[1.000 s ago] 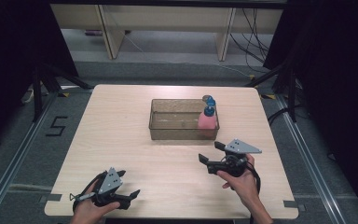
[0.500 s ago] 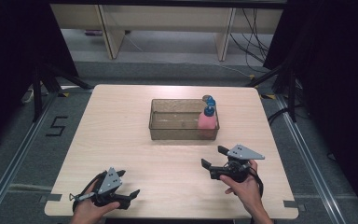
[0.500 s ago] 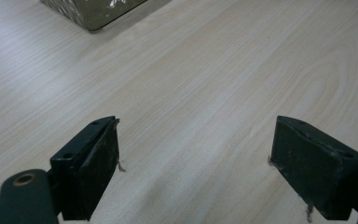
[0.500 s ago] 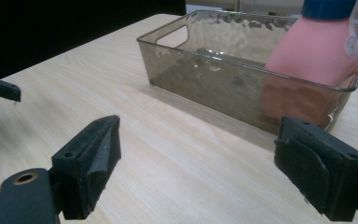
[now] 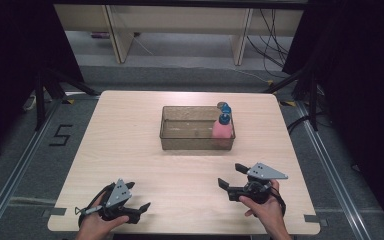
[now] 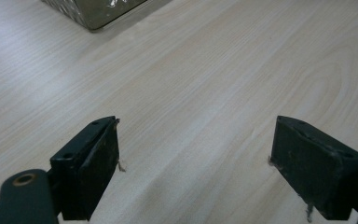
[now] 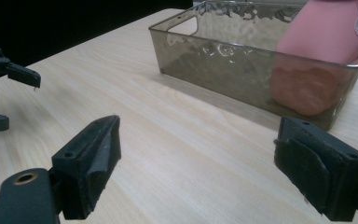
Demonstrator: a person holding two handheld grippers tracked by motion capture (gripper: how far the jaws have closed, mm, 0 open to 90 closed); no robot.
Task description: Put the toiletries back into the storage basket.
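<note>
High view: pink bottle (image 5: 222, 128) inside bin (image 5: 185, 137)

A pink bottle (image 5: 222, 129) with a blue cap stands in a smoky brown see-through bin (image 5: 190, 135) on the pale wood-grain bench (image 5: 130, 130).

Matt pale wood-grain table (image 5: 130, 135); glossy, rippled see-through plastic bin (image 7: 242, 56); smooth pink plastic bottle (image 7: 326, 37).

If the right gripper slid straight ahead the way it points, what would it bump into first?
Probably the clear bin. The right gripper has open jaws aimed across bare table toward the bin's near wall, with the pink bottle inside behind it. The exact line is hard to judge.
</note>
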